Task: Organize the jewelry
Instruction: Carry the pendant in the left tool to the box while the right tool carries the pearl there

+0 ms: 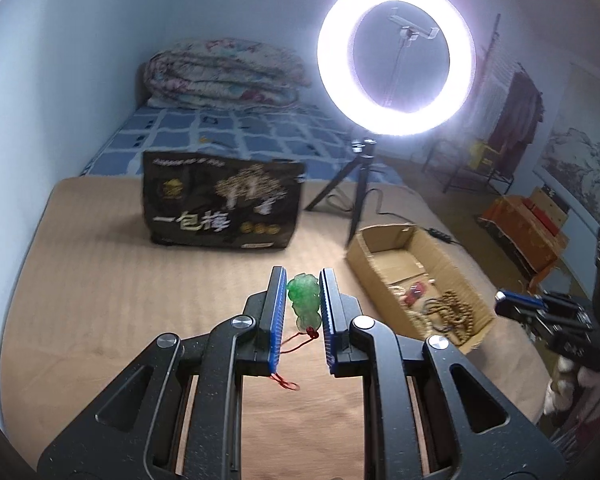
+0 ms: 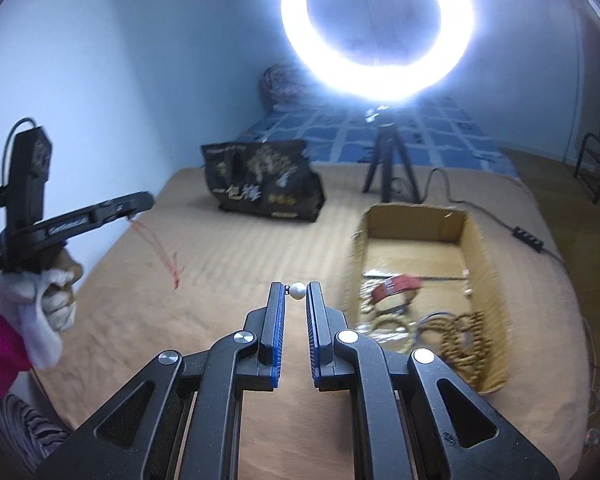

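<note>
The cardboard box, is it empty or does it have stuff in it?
Partly filled: the cardboard box holds wooden bead strands and a red bracelet at its near end.

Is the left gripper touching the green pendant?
Touching. The left wrist view shows the green pendant pinched between both blue pads of the left gripper, with its red cord hanging below.

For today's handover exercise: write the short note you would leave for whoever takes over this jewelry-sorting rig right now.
Left gripper: shut on the green pendant, red cord hanging loose.
Right gripper: shut on a white pearl.
Both are held above the tan bed cover.
Cardboard box on the right already holds bead strings and a red bracelet.
Left to do: probably drop both pieces in the box.
</note>
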The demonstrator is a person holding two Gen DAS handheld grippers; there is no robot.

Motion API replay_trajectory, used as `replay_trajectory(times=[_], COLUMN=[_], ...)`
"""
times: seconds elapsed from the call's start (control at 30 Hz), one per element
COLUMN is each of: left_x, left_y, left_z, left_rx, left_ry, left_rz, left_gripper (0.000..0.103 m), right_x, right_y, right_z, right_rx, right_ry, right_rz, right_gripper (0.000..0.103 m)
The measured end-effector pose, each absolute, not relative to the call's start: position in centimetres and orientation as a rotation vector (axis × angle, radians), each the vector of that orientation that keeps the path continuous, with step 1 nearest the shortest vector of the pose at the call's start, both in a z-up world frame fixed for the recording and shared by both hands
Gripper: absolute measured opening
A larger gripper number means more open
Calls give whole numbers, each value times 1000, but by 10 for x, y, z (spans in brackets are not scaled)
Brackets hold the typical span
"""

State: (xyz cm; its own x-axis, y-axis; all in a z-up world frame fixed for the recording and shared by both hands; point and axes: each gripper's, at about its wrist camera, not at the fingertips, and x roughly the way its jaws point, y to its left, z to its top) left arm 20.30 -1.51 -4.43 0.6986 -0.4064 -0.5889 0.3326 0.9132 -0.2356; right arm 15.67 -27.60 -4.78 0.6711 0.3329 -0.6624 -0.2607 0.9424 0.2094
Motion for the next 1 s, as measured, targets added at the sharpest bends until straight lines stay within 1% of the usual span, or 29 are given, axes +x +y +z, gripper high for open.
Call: replay_trajectory(times=[0.2,0.5,1.0], left_x=[195,196,214], left_y=[-54,-119,-196], left_z=[-31,-23,-40], left_rx=[-88,-56,-41], left_ry=[666,650,677], left_rz=[-493,-601,-697], left_gripper=[15,15,15], right_x=[165,186,228], right_y=[-311,-354,-378], right_z=[-39,-45,-71], right_rx=[111,140,140], right_ry=[751,761,799], right_rz=[280,211,186], right_gripper=[9,9,9])
